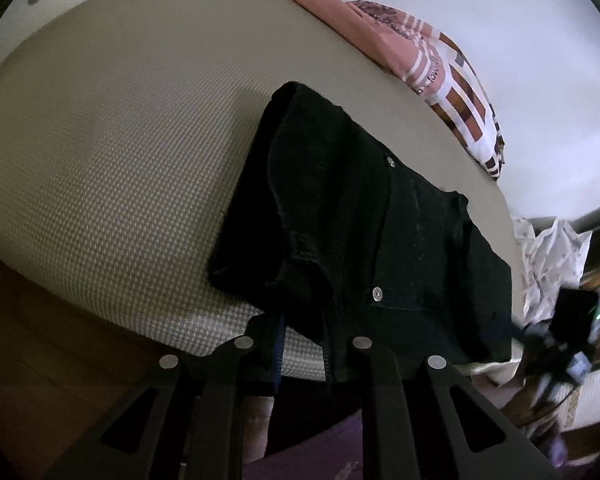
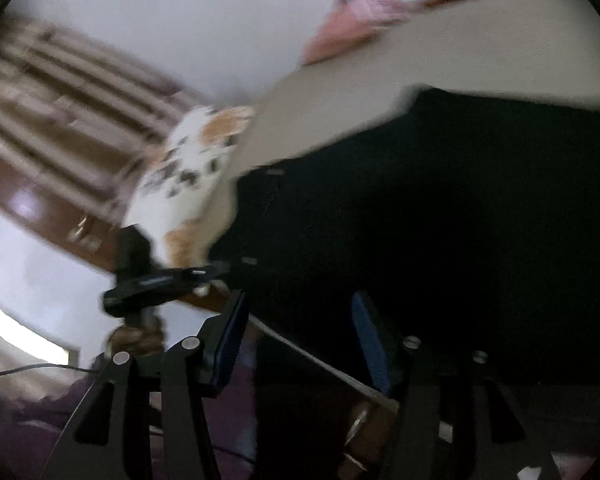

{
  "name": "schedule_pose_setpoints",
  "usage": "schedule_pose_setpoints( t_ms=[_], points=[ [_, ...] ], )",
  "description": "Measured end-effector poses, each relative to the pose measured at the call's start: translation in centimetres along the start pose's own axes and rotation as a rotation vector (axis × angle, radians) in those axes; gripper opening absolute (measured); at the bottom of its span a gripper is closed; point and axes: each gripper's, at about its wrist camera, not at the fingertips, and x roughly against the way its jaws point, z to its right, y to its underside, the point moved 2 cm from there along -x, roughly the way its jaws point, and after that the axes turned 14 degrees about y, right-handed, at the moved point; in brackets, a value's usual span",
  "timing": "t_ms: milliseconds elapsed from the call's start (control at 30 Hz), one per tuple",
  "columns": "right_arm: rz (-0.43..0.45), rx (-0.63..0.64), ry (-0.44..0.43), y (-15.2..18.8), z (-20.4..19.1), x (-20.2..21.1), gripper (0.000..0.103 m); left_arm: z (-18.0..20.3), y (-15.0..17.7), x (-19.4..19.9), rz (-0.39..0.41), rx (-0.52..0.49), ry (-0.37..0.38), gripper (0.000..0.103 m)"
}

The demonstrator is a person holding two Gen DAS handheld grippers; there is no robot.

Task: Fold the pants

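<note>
Black pants (image 1: 364,232) bunched on mattress (image 1: 112,168); left tongs (image 1: 304,344) clamp hem, right tongs (image 2: 296,340) apart.

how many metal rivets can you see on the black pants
2: one rivet farther up the pants, one rivet nearer the left gripper. More may be hidden in folds.
</note>
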Motion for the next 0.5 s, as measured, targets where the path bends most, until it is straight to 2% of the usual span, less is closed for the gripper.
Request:
schedule_pose_setpoints(
  t_ms=[100, 200, 333, 433, 500],
  points=[
    [-0.011, 0.176, -0.006, -3.1, -4.9, -2.1, 0.052, -0.2, -0.1, 0.0, 0.003, 0.019, 0.014, 0.018],
    [0.005, 0.398, 0.072, -6.7, -9.6, -5.6, 0.055, -1.0, 0.0, 0.2, 0.004, 0.066, 0.039, 0.02],
    [-0.047, 0.616, 0.151, -10.9, -13.7, -12.3, 0.057, -1.1, -0.1, 0.2, 0.006, 0.085, 0.055, 0.02],
    [-0.101, 0.721, 0.188, -11.9, -15.6, -16.4, 0.058, -1.1, -0.2, 0.2, 0.008, 0.078, 0.059, 0.021],
    [-0.126, 0.794, 0.201, -11.3, -17.0, -18.4, 0.066, -1.3, -0.2, 0.2, 0.011, 0.082, 0.071, 0.021]
  ],
)
